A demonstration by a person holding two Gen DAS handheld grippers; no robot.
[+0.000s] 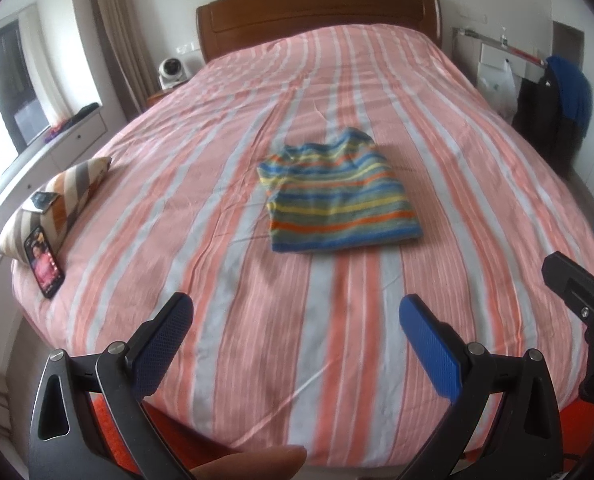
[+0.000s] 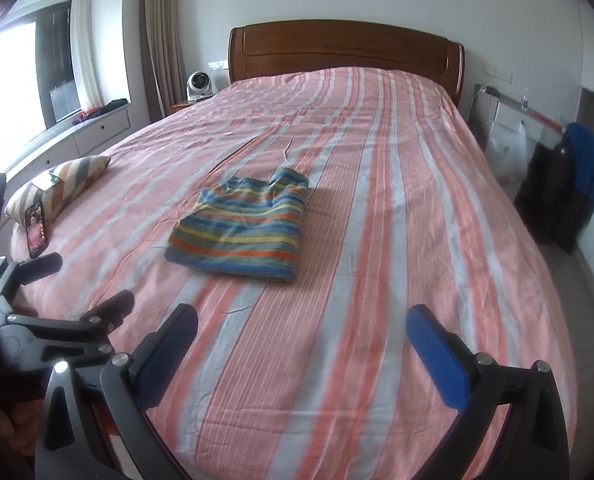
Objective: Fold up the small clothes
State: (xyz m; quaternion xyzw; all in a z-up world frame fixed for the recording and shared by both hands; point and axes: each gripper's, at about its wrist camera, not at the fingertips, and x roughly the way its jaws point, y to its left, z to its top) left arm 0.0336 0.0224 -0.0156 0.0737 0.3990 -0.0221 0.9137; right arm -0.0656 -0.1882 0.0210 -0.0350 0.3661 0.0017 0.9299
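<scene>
1 folded striped garment (image 1: 339,200), 1 pillow (image 1: 63,196), 1 phone (image 1: 44,266), 2 grippers (image 1: 295,330)

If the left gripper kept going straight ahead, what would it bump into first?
Probably the bedspread: the left gripper, jaws open and empty, points slightly down over it. Skimming above, it would reach the folded striped shirt. Depth is hard to judge.

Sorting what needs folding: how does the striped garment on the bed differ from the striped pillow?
The striped garment lies flat and folded mid-bed; the pillow is plump and sits at the bed's left edge. The garment has straight blue, yellow and orange bands; the pillow has grey, brown and white zigzags. A phone leans against the pillow; nothing touches the garment. Both rest on the bedspread.
</scene>
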